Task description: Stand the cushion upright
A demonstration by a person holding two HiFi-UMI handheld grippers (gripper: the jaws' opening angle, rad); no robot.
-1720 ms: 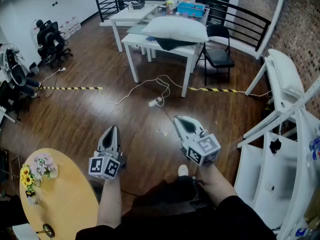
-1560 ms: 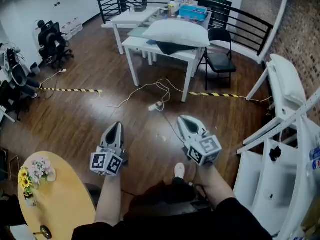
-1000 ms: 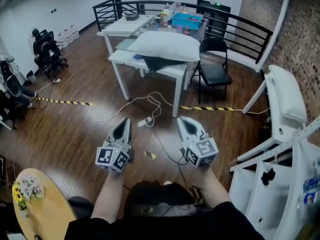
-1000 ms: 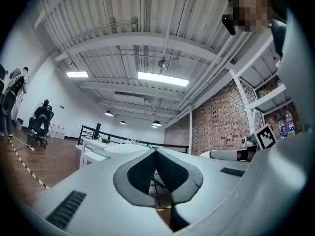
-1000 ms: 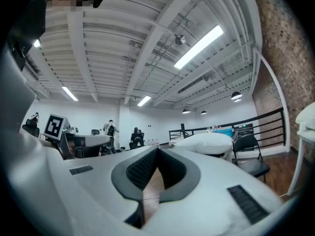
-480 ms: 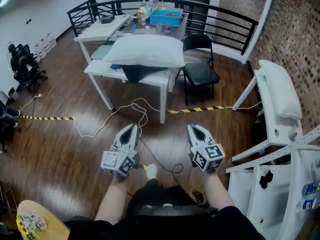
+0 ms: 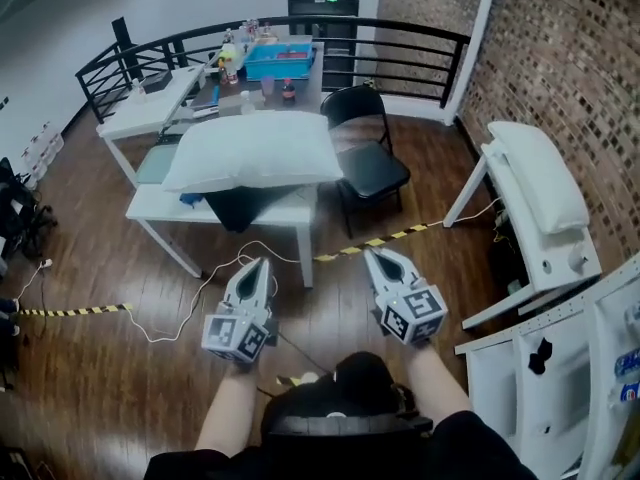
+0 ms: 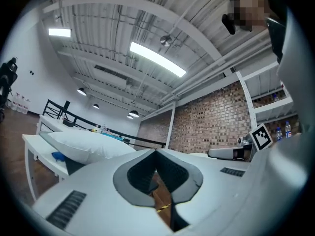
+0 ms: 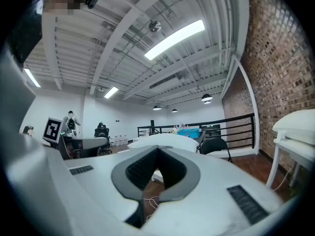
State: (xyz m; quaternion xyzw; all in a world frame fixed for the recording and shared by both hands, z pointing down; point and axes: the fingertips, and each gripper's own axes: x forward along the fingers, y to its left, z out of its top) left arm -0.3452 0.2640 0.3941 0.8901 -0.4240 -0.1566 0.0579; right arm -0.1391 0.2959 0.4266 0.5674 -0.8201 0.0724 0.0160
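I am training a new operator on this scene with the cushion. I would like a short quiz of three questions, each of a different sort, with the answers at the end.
1. True or false: the cushion already stands upright on the white table.
2. Which thing stands on the floor close to the table's right end in the head view? A) a black folding chair B) a ladder C) a bicycle
3. Fill in the missing word: the jaws of the left gripper and the right gripper are both ____, with nothing between them.

Key
1. False: it lies flat on the table.
2. A
3. shut
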